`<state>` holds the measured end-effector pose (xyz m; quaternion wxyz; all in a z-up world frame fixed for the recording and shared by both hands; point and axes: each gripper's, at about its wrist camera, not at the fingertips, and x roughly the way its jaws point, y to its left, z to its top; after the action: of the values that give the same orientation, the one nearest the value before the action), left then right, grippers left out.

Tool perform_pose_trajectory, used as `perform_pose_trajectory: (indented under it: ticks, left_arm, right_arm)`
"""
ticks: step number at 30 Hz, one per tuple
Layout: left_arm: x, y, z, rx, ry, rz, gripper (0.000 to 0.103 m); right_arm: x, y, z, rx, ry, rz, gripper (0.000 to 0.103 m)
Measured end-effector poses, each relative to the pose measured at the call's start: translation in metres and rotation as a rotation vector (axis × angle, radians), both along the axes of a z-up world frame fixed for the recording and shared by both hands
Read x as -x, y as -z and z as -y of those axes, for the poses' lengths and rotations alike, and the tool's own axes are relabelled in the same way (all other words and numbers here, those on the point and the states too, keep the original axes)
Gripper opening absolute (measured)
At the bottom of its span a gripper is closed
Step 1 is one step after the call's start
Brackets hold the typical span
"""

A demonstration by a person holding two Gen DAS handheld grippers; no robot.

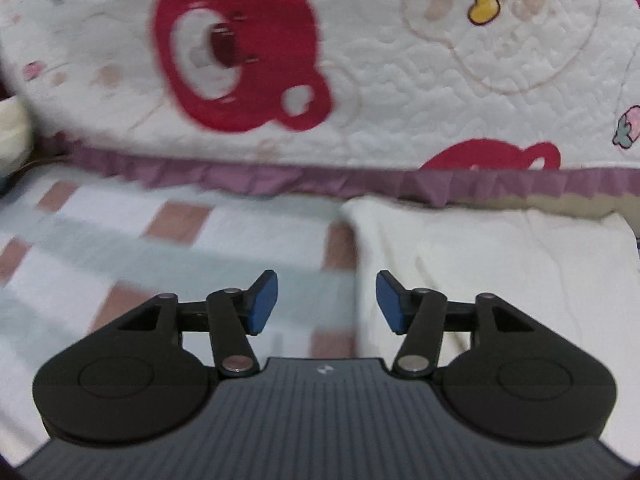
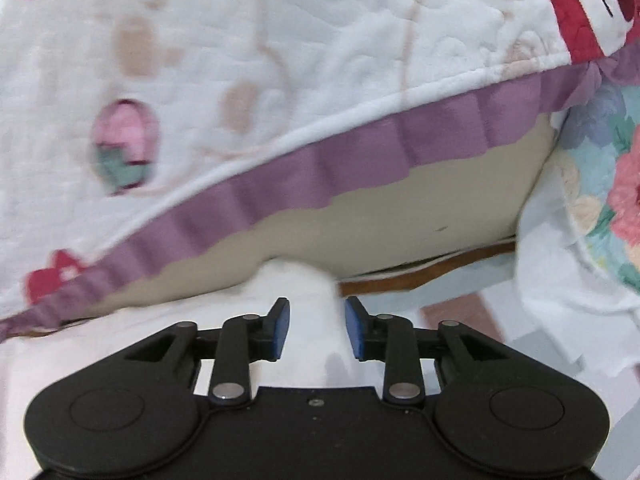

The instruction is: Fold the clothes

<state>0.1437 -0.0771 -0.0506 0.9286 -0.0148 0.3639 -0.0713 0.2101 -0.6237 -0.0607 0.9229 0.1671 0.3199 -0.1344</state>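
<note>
Left gripper [image 1: 327, 302] is spread wide with nothing between its blue pads [image 1: 262, 304], just hovering over the bed. Under it on the left is a checked sheet [image 1: 120, 248] in white, pale green and brownish-pink squares, and on the right a cream garment [image 1: 500, 264] lies flat, its left edge running right under the gap between the fingers. Behind both is a white quilt [image 1: 400, 80] with red bear faces and a purple ruffle [image 1: 280, 182] along its edge.

Right gripper [image 2: 315, 328] is narrower, and a bunched-up fold of the same white garment [image 2: 308, 300] pokes up between the pads [image 2: 282, 330]. The cloth fills most of the gap, but the picture's blurry, so I can't really tell if the pads are pinching it or just sitting either side. Behind it the quilt [image 2: 320, 40] slopes across with its ruffle [image 2: 320, 164], a beige cushion [image 2: 400, 216] shows under that, and there's a floral cloth [image 2: 616, 184] at the right edge.
</note>
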Motion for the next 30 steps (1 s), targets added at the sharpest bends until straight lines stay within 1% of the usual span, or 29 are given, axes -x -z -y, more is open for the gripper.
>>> perform_pose_trajectory:
  ticks: [3, 7, 9, 10, 12, 14, 16, 18, 19, 20, 22, 25, 26, 27, 28, 30]
  left_arm:
    - [0.040, -0.004, -0.035, 0.014, -0.097, -0.031, 0.056]
    - [0.087, -0.005, -0.081, 0.056, -0.286, -0.059, 0.056]
    - [0.107, -0.005, -0.103, 0.048, -0.364, -0.071, 0.056]
    - [0.116, -0.006, -0.113, 0.032, -0.396, -0.068, 0.056]
    - [0.131, -0.011, -0.131, -0.031, -0.442, -0.039, 0.056]
    - [0.144, -0.011, -0.147, -0.086, -0.507, -0.033, 0.057]
    - [0.154, -0.006, -0.165, -0.142, -0.570, -0.044, 0.058]
    - [0.159, -0.004, -0.183, -0.201, -0.630, -0.048, 0.057]
    - [0.160, -0.005, -0.195, -0.197, -0.653, -0.037, 0.057]
    - [0.163, -0.005, -0.207, -0.164, -0.669, -0.029, 0.057]
    - [0.172, -0.004, -0.228, -0.027, -0.683, -0.019, 0.056]
    - [0.181, 0.010, -0.250, 0.162, -0.691, -0.044, 0.056]
    - [0.183, 0.014, -0.255, 0.193, -0.695, -0.055, 0.056]
    - [0.182, 0.016, -0.256, 0.186, -0.702, -0.065, 0.053]
    - [0.181, 0.018, -0.256, 0.172, -0.700, -0.077, 0.047]
    - [0.175, 0.023, -0.252, 0.131, -0.679, -0.107, 0.040]
  right_arm:
    - [0.028, -0.004, -0.039, -0.070, -0.099, 0.027, 0.036]
    - [0.071, -0.010, -0.098, -0.174, -0.245, 0.017, 0.036]
    - [0.092, -0.010, -0.125, -0.227, -0.318, 0.004, 0.036]
    - [0.102, -0.011, -0.138, -0.253, -0.354, -0.002, 0.036]
    - [0.125, -0.014, -0.172, -0.216, -0.469, -0.014, 0.036]
    - [0.148, -0.017, -0.207, -0.162, -0.592, -0.025, 0.036]
    - [0.167, -0.019, -0.244, -0.055, -0.714, -0.030, 0.036]
    - [0.187, -0.021, -0.279, 0.081, -0.795, -0.016, 0.036]
    - [0.192, -0.022, -0.289, 0.126, -0.816, -0.008, 0.036]
    - [0.195, -0.024, -0.296, 0.160, -0.827, 0.002, 0.036]
    - [0.201, -0.028, -0.309, 0.228, -0.848, 0.022, 0.036]
    - [0.206, -0.021, -0.327, 0.215, -0.915, 0.010, 0.036]
    - [0.208, -0.018, -0.332, 0.207, -0.939, 0.004, 0.036]
    - [0.210, -0.015, -0.338, 0.198, -0.963, -0.002, 0.036]
    - [0.212, -0.012, -0.344, 0.189, -0.987, -0.008, 0.036]
    - [0.215, -0.007, -0.355, 0.170, -1.034, -0.020, 0.036]
